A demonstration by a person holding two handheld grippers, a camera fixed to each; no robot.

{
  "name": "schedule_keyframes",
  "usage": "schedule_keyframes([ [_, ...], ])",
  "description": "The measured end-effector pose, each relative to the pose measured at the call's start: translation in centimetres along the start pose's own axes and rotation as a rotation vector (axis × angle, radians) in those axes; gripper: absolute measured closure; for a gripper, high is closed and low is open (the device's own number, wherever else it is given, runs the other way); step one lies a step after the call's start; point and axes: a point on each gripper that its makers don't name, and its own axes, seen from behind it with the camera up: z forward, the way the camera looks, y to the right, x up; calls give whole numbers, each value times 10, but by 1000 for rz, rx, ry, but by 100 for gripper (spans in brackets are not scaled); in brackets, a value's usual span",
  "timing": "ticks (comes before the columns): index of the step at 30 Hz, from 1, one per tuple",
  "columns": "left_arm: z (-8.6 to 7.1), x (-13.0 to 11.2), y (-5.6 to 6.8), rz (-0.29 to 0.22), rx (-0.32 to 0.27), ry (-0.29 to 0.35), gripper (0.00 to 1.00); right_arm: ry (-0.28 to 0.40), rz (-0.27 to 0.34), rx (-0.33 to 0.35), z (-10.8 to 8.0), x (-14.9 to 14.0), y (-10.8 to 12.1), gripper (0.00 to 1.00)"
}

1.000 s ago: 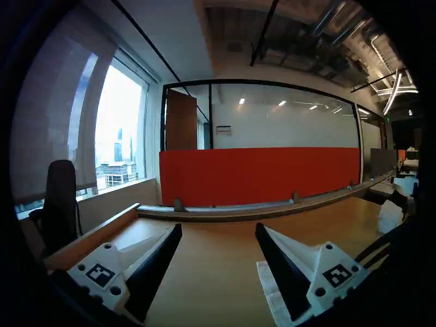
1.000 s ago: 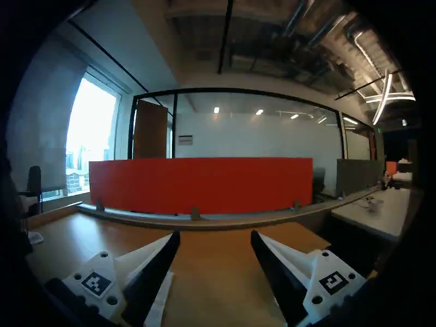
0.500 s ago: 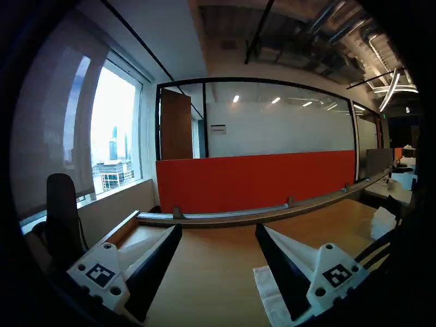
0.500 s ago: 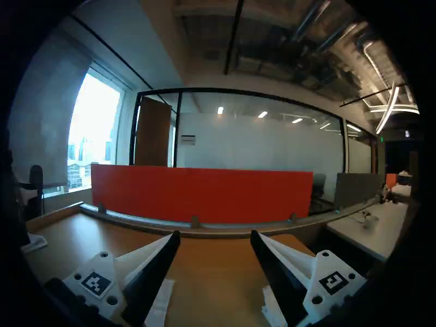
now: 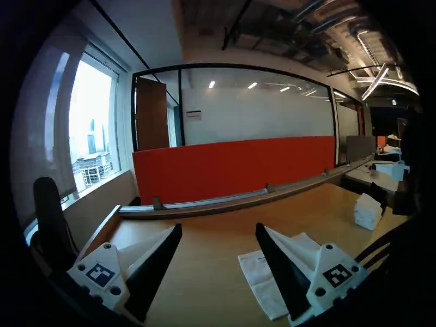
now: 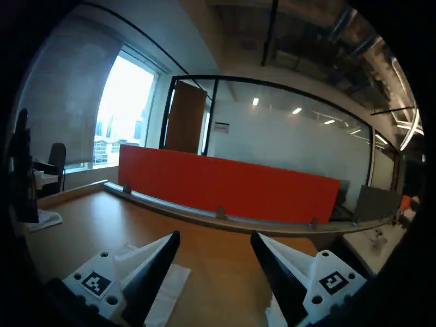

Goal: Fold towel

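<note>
- My left gripper (image 5: 218, 226) has its jaws spread wide with nothing between them. My right gripper (image 6: 214, 233) is the same: wide open and empty.
- The towel (image 5: 260, 275) lies flat and pale on the worktop (image 5: 212, 283), low in the left gripper view and partly hidden under my inner finger. In the right gripper view it (image 6: 173, 279) slips under my left-hand finger.
- Both cameras look level across the room, not down at the cloth. I judge the main risk to be closing blind: I could miss the edge, or pinch just one layer off-corner so the fold comes out skewed.
- If the jaws come down too steeply on a flat towel, the tips may scrape the wood and push the cloth into a wrinkle instead of lifting it.
- A white scrap (image 6: 274, 315) sits by my right-hand finger in the right gripper view. I cannot tell whether it belongs to the same towel, so I might grab the wrong piece.
- Farther off, a stack of folded cloths (image 5: 367, 211) rests near the worktop's edge. A wide swing during the fold could knock it.
- Beyond that the red partition (image 5: 234, 166) stands well apart and is no hazard.
</note>
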Motion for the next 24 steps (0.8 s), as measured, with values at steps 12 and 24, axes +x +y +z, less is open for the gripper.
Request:
schedule_keyframes([
  [12,3,-23,32,23,-161,-90,0,-145,-113,222,-2,-27,-45,0],
  [24,-3,-66,59,80,-252,-190,0,-226,-194,363,-3,-58,-79,0],
])
